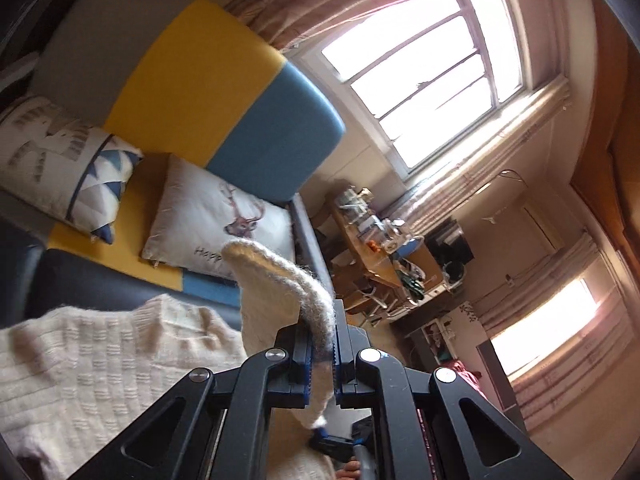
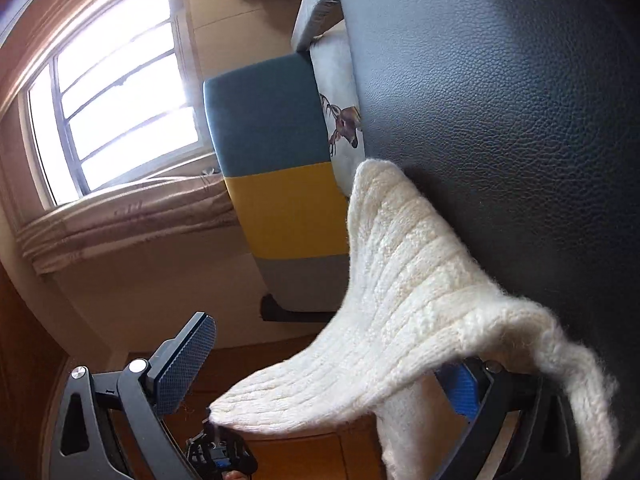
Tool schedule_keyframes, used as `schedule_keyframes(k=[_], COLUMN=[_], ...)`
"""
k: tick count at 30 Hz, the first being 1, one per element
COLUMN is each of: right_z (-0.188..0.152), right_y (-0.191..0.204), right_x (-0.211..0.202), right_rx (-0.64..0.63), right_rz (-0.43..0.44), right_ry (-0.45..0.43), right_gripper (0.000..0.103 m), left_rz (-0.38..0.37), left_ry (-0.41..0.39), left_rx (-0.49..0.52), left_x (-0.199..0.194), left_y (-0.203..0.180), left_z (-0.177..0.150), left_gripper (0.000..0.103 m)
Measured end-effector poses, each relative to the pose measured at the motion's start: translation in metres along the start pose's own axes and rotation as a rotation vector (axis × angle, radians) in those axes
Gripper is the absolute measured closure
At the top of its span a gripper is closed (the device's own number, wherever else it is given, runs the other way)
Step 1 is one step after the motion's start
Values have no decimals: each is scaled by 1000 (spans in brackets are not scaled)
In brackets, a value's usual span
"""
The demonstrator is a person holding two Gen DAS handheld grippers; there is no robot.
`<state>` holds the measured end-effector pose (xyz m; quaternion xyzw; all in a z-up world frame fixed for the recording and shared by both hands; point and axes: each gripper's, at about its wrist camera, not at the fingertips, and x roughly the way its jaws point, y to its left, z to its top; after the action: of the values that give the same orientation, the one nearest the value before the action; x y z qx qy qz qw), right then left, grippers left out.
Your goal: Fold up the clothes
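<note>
Cream knit sweater [image 1: 100, 364] sprawls over the dark sofa [image 2: 500, 120]; left gripper [image 1: 322, 354] clamps its edge at twelve o'clock to lift a fold, while right gripper [image 2: 328, 376] gapes wide, cloth draped across, unpinched.

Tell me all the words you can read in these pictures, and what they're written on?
"Happ": dark cursive on the white deer pillow on the sofa; the cream sweater hides the rest of the word.
Things on the far desk: too small and blurred to read.
Right wrist view: no words.
</note>
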<state>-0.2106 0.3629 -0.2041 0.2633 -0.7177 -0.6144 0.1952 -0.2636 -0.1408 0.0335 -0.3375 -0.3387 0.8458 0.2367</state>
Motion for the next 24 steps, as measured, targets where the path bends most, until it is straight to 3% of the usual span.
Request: schedule_keyframes(k=[2, 6, 13, 17, 18, 20, 24], right_z=[-3, -9, -20, -28, -30, -38, -48], right_y=[3, 10, 12, 20, 23, 36, 35], right_x=[3, 10, 20, 27, 28, 26, 27], right_rx=[-38, -133, -281, -419, -462, -557, -654], right_rz=[-32, -128, -298, -440, -478, -505, -595], right_ry=[17, 45, 112, 108, 102, 76, 88], right_gripper=[0, 7, 26, 51, 61, 70, 70], left_rz=[69, 206, 291, 307, 301, 269, 212], left_ry=[26, 151, 232, 245, 228, 166, 56], left_rx=[-31, -79, -139, -111, -88, 3, 176], left_x=[2, 24, 31, 30, 28, 20, 7], left_y=[38, 106, 171, 173, 166, 141, 94], left_z=[-11, -47, -90, -93, -90, -82, -68], left_gripper=[96, 96, 95, 95, 95, 95, 95])
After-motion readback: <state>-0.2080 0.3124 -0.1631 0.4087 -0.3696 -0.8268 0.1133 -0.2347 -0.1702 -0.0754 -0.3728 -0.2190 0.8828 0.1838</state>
